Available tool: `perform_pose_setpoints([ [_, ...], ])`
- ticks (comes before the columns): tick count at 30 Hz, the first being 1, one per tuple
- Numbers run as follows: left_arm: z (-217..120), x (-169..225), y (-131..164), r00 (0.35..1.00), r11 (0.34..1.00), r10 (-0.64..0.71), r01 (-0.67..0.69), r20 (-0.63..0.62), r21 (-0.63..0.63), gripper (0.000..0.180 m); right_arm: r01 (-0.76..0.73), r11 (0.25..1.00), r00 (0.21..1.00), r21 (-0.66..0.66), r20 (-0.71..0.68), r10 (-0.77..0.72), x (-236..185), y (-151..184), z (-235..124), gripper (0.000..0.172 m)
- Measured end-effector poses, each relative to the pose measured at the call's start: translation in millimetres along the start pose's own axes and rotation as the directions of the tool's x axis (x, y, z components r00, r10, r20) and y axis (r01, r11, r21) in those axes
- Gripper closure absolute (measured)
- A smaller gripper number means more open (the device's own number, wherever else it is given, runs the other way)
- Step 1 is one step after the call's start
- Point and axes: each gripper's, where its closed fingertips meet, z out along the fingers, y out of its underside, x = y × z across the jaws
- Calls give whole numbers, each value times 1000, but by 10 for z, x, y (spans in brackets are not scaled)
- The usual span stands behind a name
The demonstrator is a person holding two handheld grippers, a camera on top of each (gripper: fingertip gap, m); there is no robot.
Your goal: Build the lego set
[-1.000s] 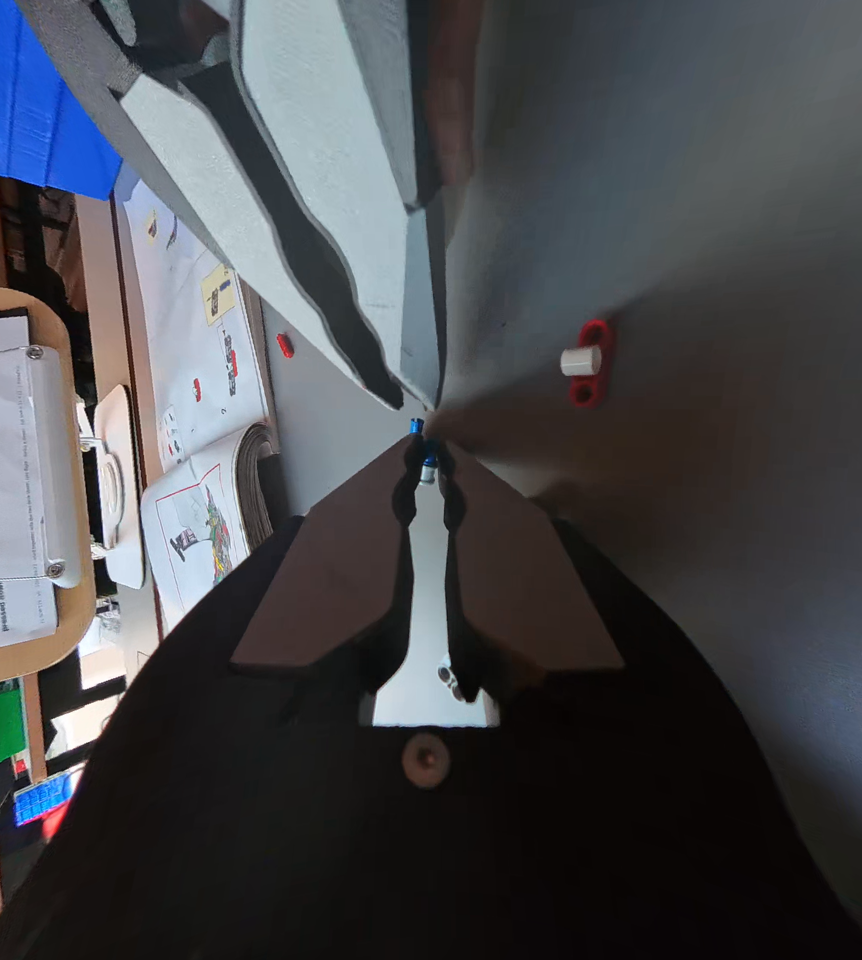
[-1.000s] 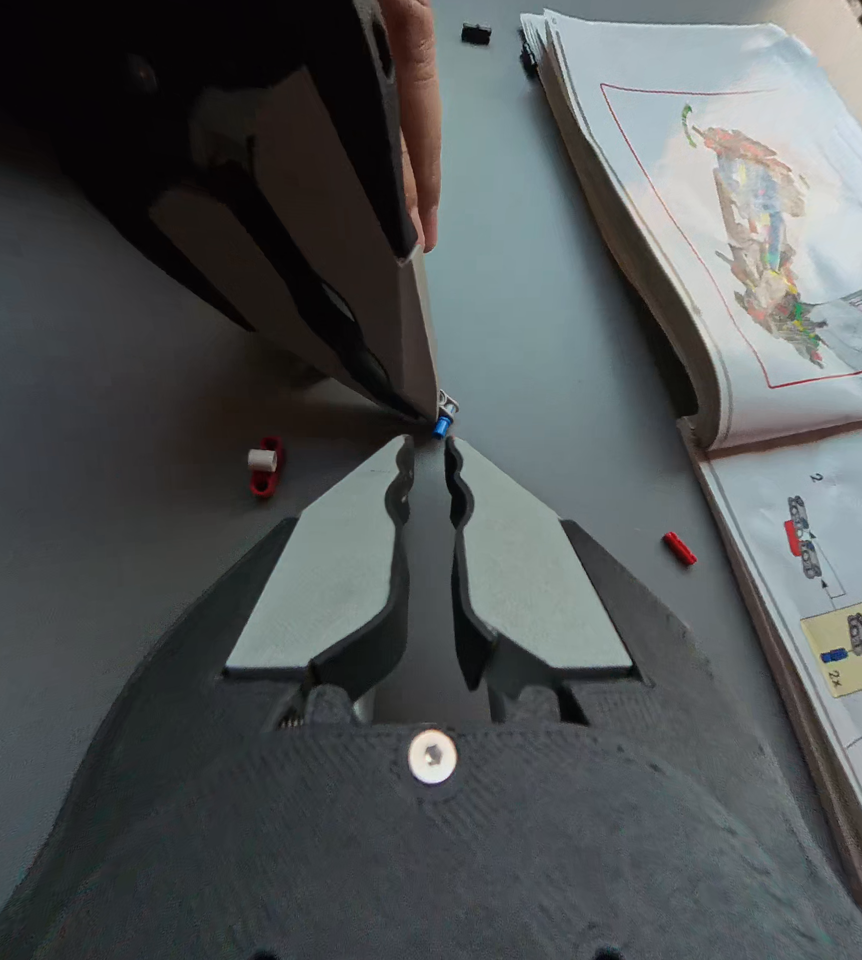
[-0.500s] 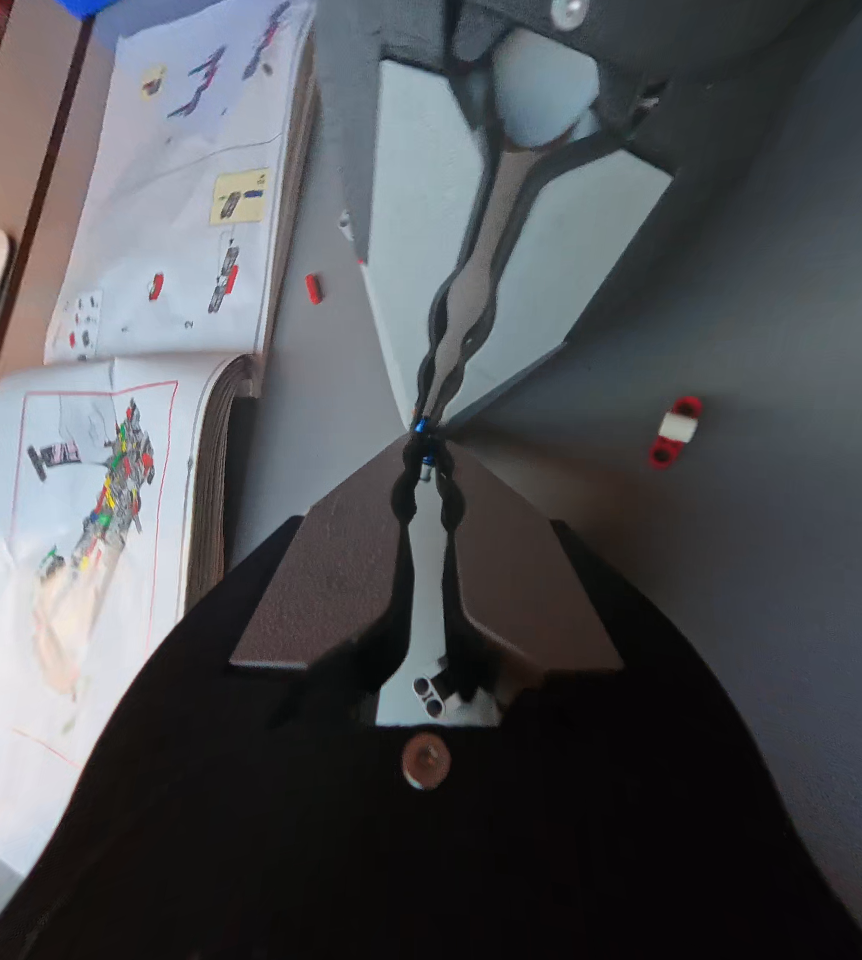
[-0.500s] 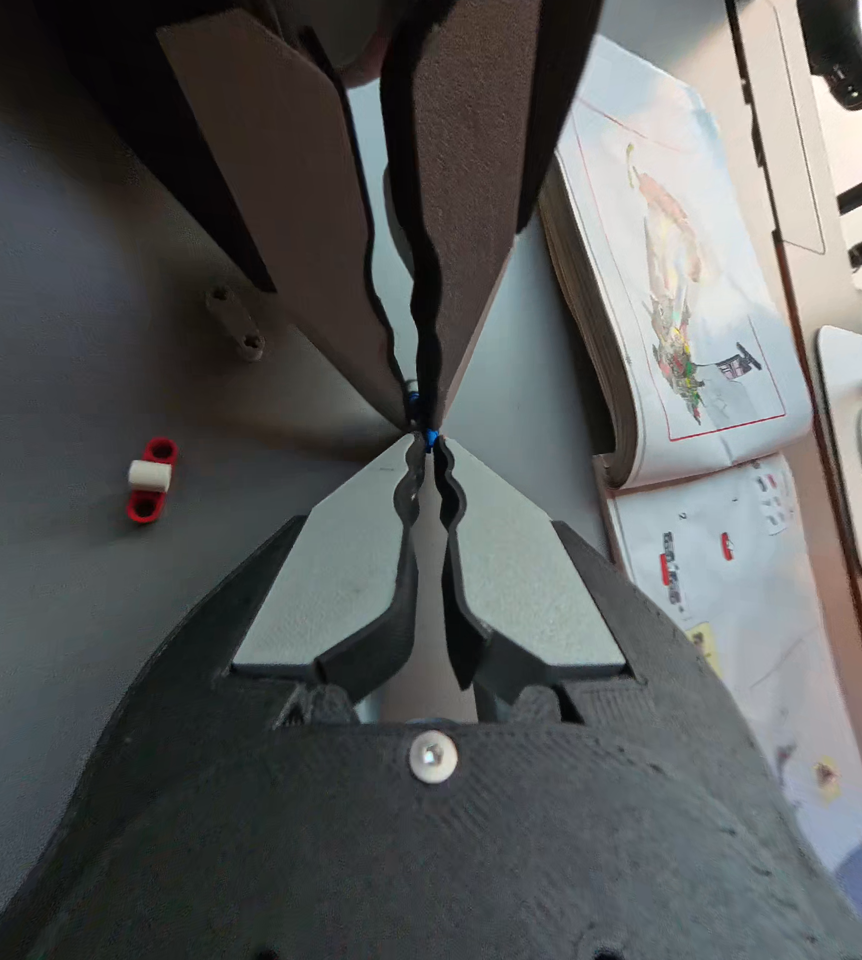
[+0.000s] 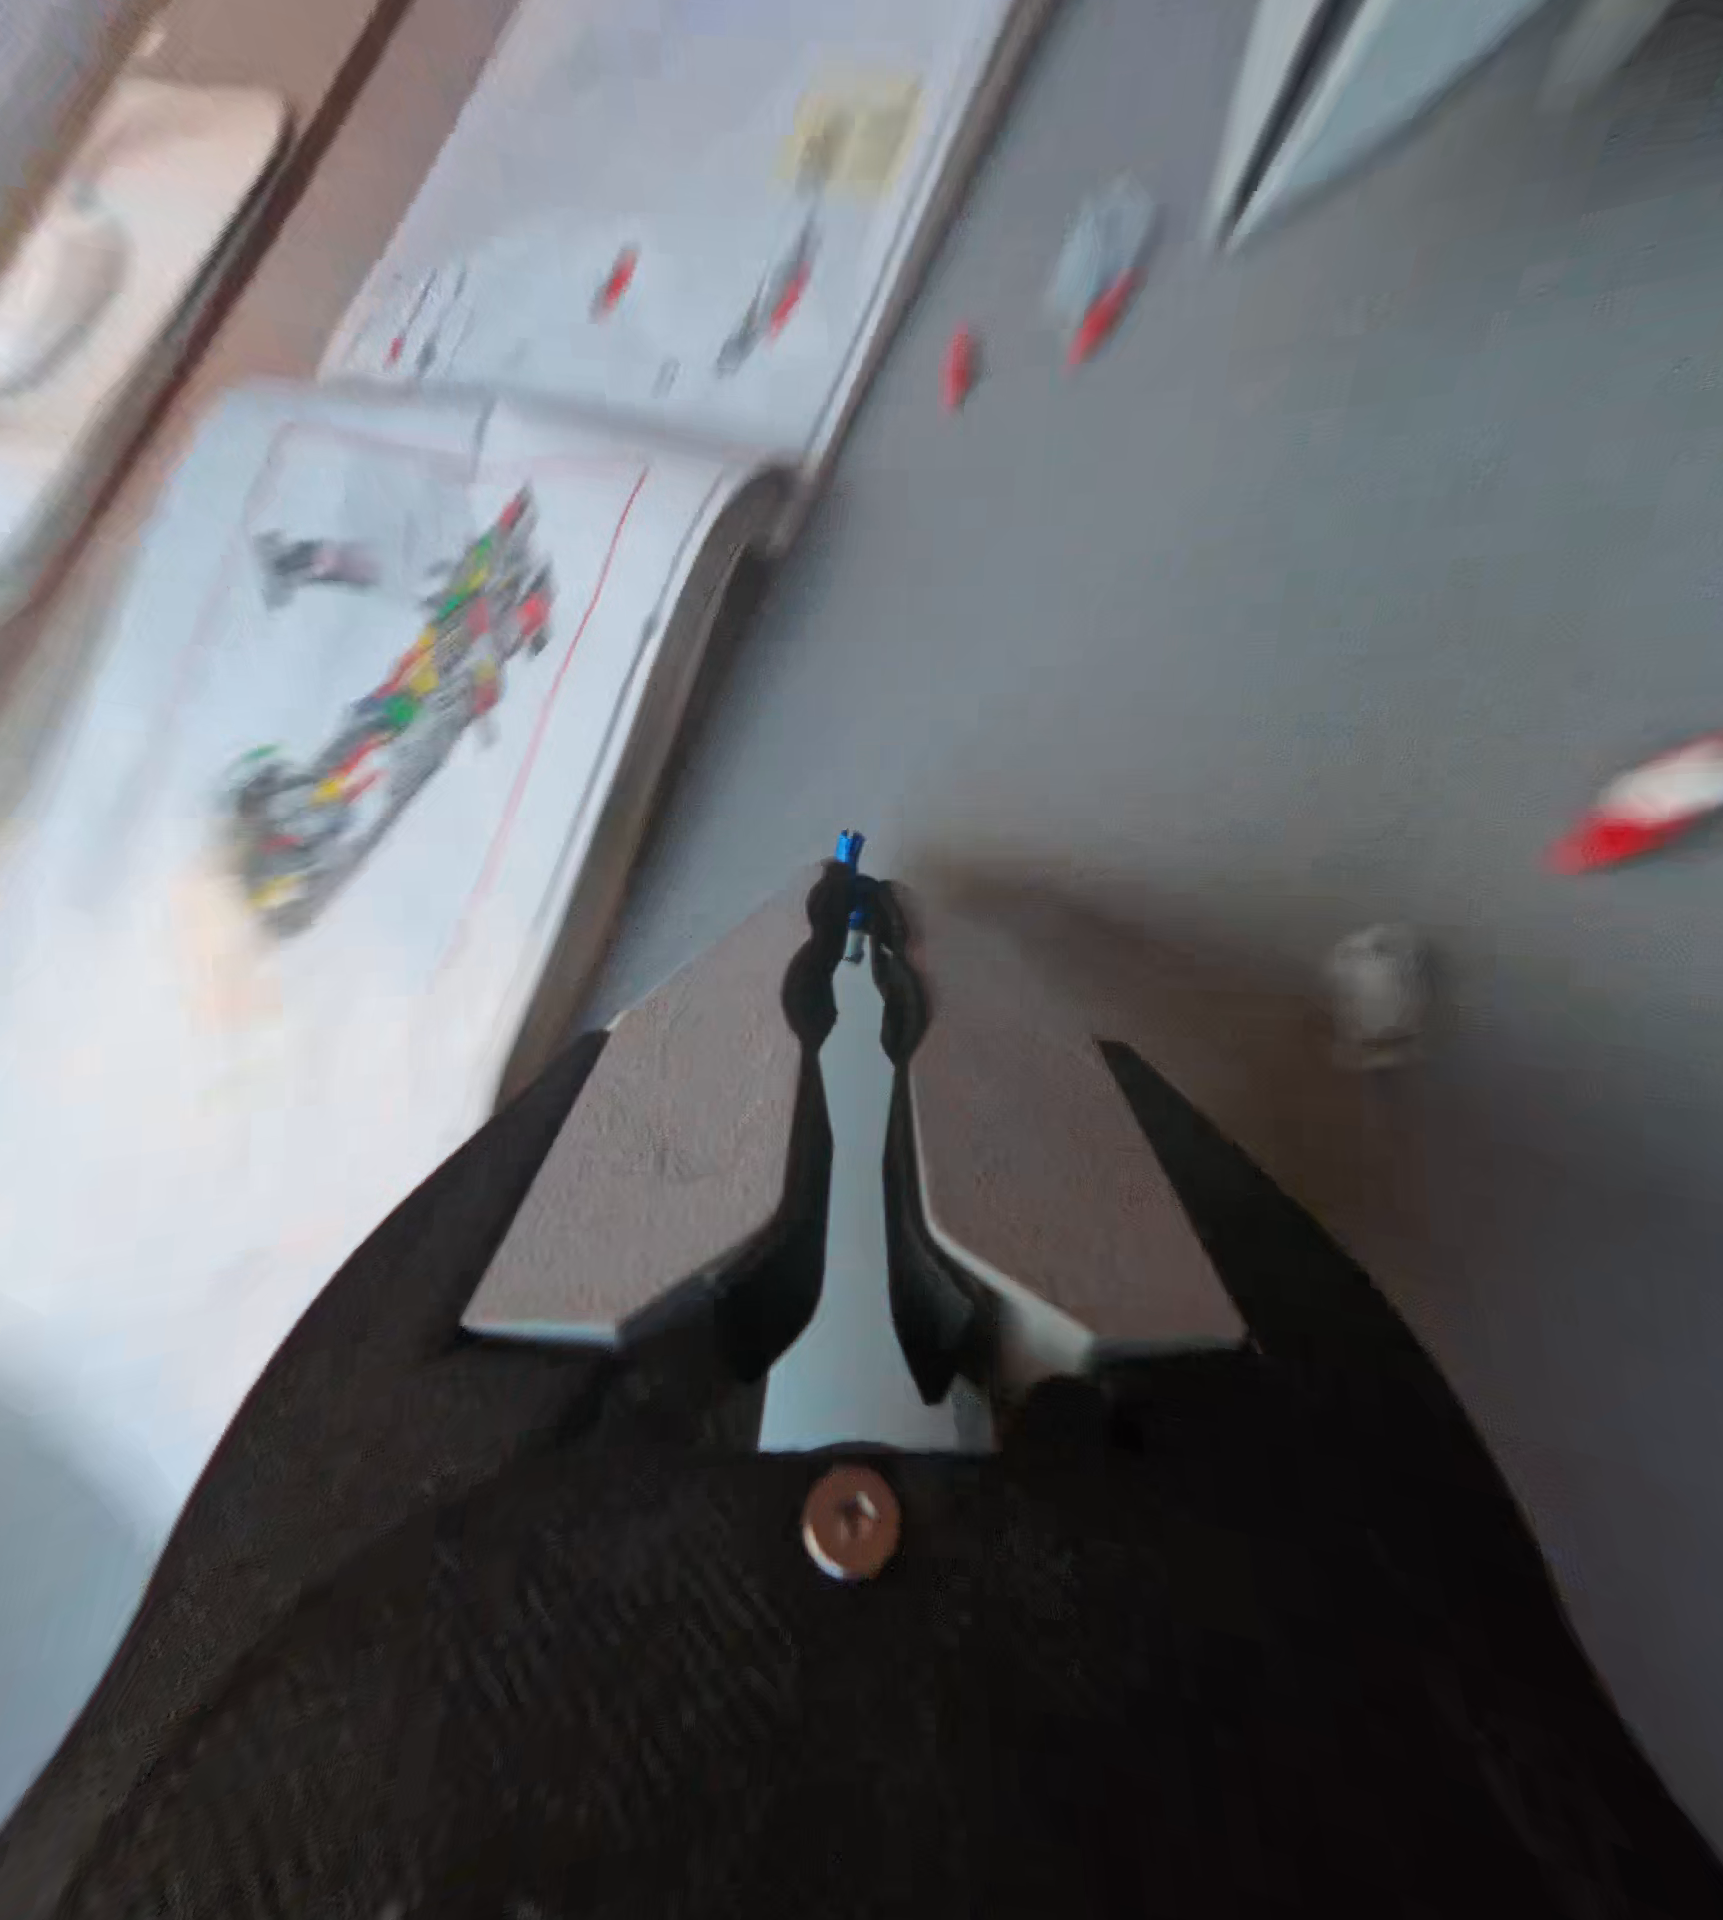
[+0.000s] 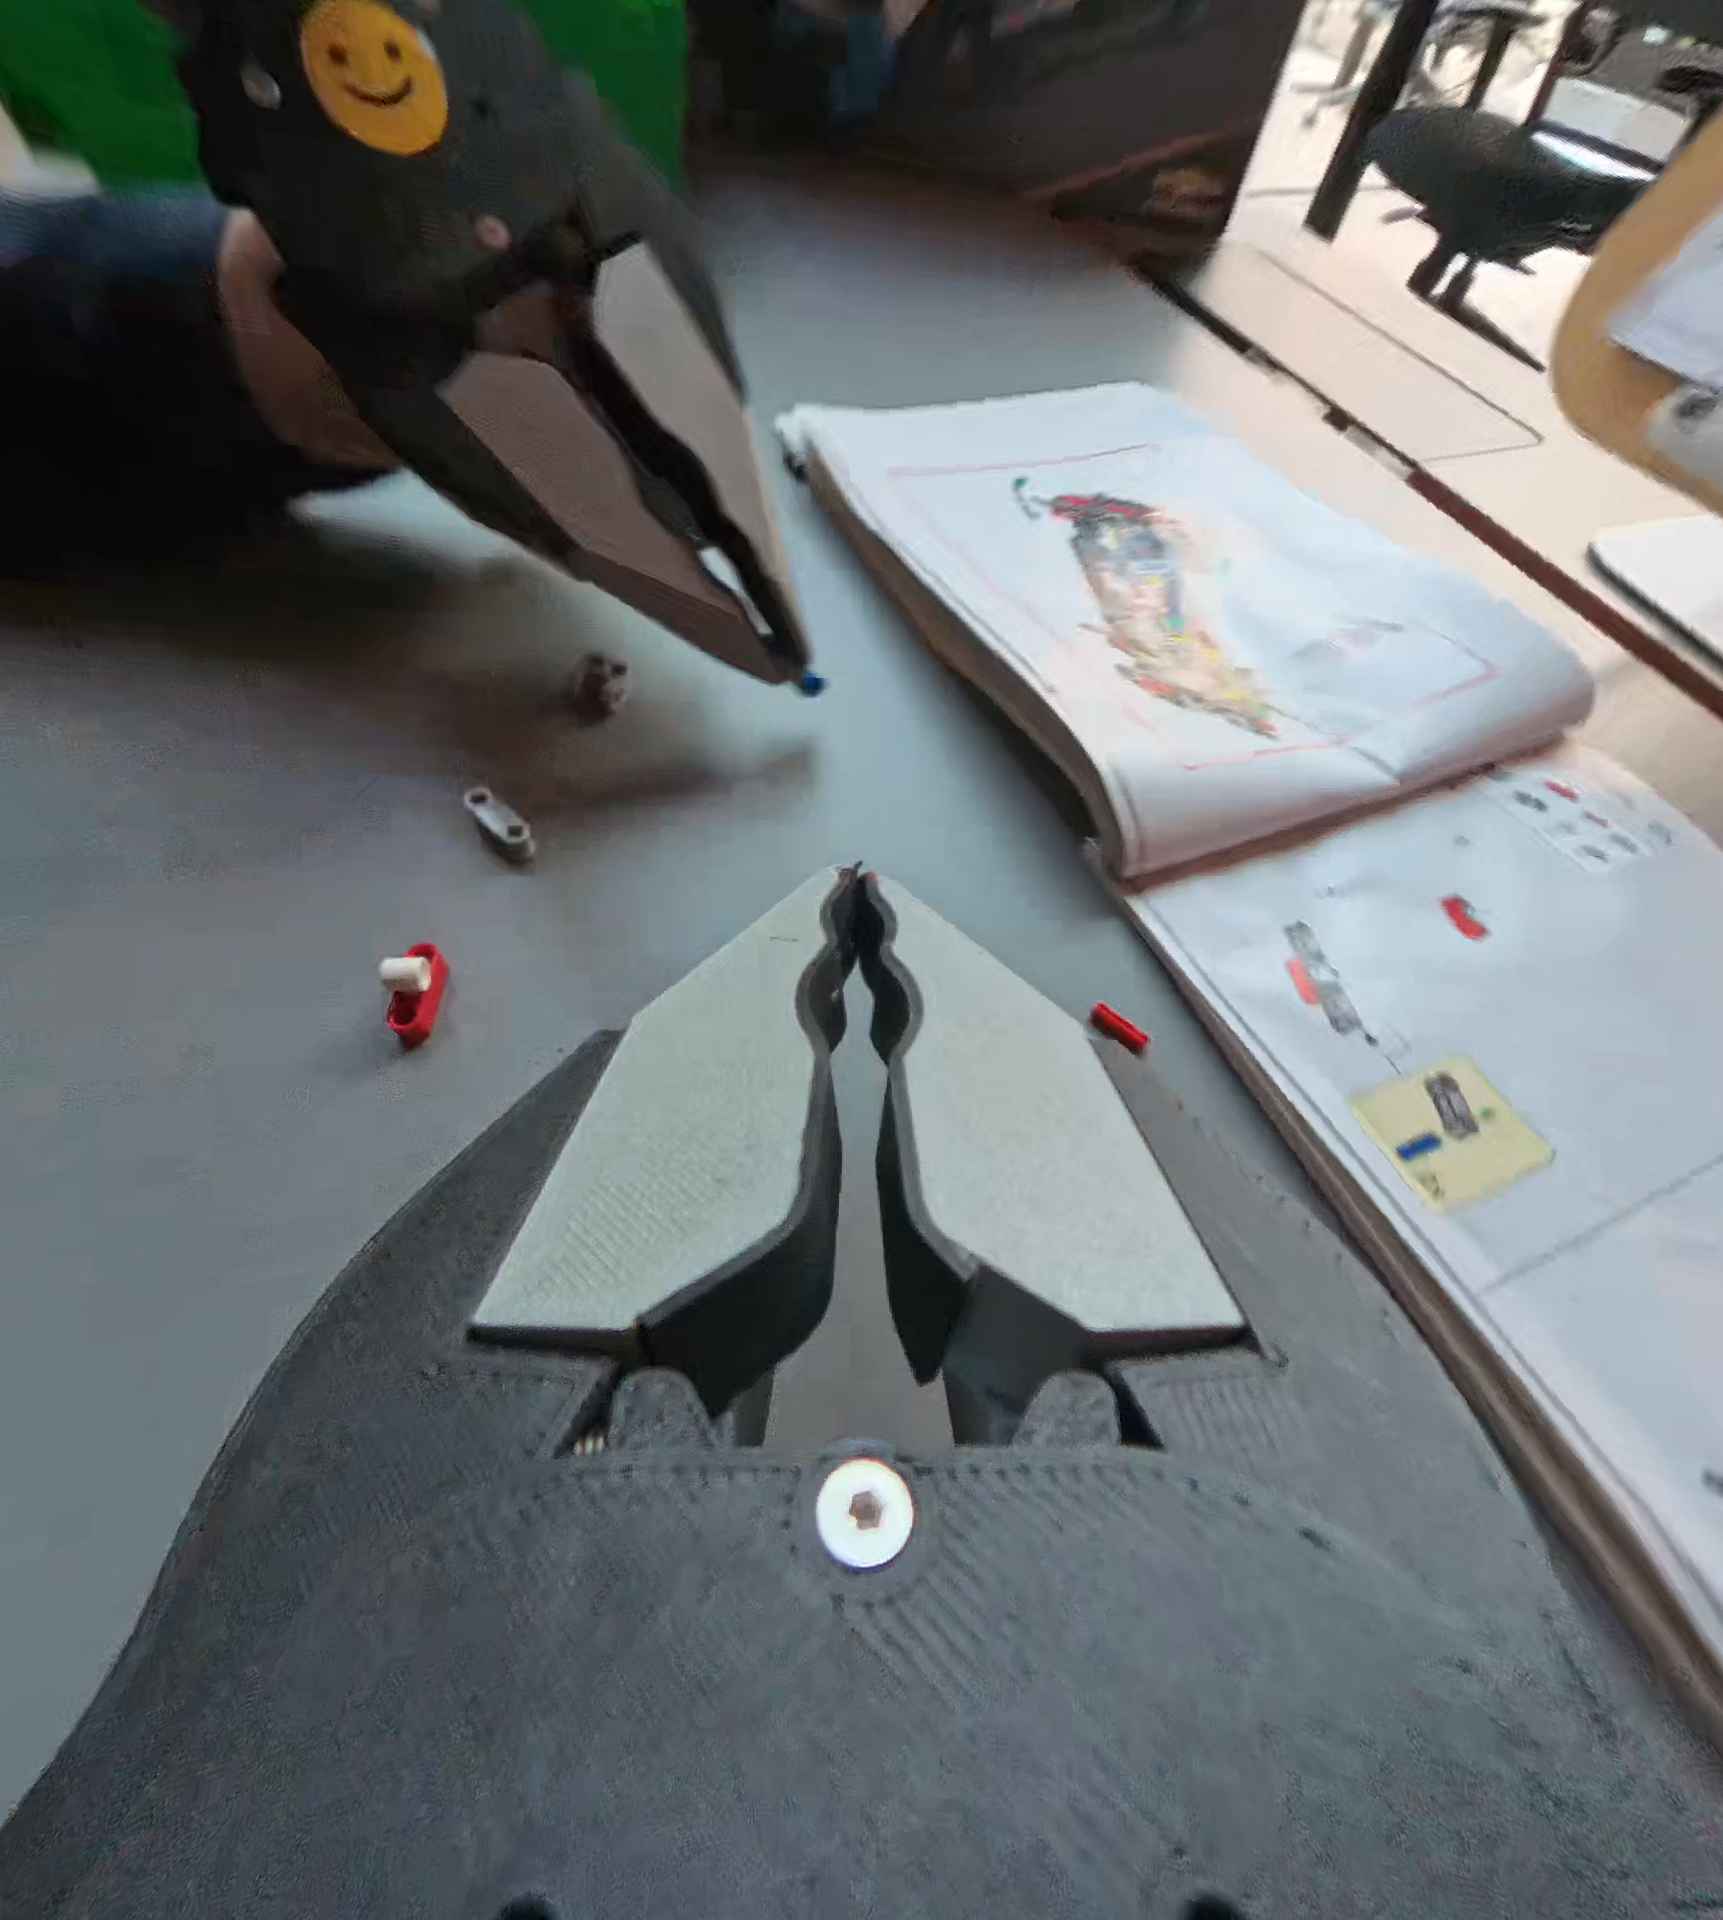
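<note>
My left gripper [image 5: 852, 904] is shut on a small blue pin [image 5: 846, 847], whose end sticks out past the fingertips. It hangs above the grey table [image 5: 1356, 571]; this view is blurred. The right wrist view shows it at upper left, held by a hand, with the blue pin [image 6: 812, 683] at its tip. My right gripper [image 6: 857, 883] is shut, fingertips together, low over the table and apart from the left one. A red piece with a white cylinder [image 6: 415, 987] lies to its left and also shows in the left wrist view [image 5: 1657, 800].
An open instruction booklet [image 6: 1252, 623] lies on the right; in the left wrist view the booklet [image 5: 317, 727] is on the left. A small grey beam [image 6: 498, 826], a grey connector [image 6: 599, 683] and a red pin [image 6: 1119, 1029] lie on the table. Chairs stand far behind. Across from one pair of fingers to the other is roughly 11 centimetres. Between my left fingertips and the grey connector [image 6: 599, 683] there is roughly 6 centimetres.
The two grippers were tip to tip at the blue pin; now they have drawn apart. The left one keeps the pin, and the right one has pulled back shut.
</note>
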Motion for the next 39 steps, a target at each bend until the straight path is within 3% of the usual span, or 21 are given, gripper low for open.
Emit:
perform_pose_setpoints([
  [1,-146,101,-246,985,977,-91,117,-146,176,180,-69,997,998,37,16,69,53,-14,-58,172],
  [3,-191,109,-432,997,974,-10,28,-82,224,178,-139,989,988,57,80,134,30,-48,-7,172],
  [5,-156,272,-621,985,960,-40,84,-165,268,178,-149,988,977,46,160,140,-95,-85,86,172],
  [7,-202,359,-754,945,916,-123,225,-302,332,178,-171,982,966,84,212,150,-142,-165,99,172],
  [9,-314,372,-882,840,813,-239,447,-487,372,178,-239,962,946,135,257,199,-118,-252,63,172],
  [12,-430,255,-976,667,646,-340,678,-663,351,178,-327,922,907,208,344,244,-105,-416,-13,163],
  [16,-476,191,-1005,529,526,-370,797,-764,297,178,-372,884,887,283,389,249,-99,-619,-45,161],
  [24,-418,250,-1029,409,456,-386,864,-827,215,178,-438,860,846,261,443,296,-118,-686,112,170],
  [29,-356,296,-1012,415,472,-401,858,-816,204,178,-539,825,742,168,559,371,-155,-632,170,168],
  [32,-277,300,-961,452,506,-433,838,-780,205,178,-471,872,795,136,494,352,-124,-545,205,171],
  [35,-278,191,-958,648,594,-423,726,-634,346,178,-537,822,793,189,446,415,-33,-631,264,171],
  [37,-242,93,-923,813,699,-397,569,-427,433,178,-613,758,755,222,447,480,45,-670,328,172],
  [39,-207,-3,-875,929,808,-320,371,-188,457,178,-653,712,739,260,427,521,114,-691,393,172],
])
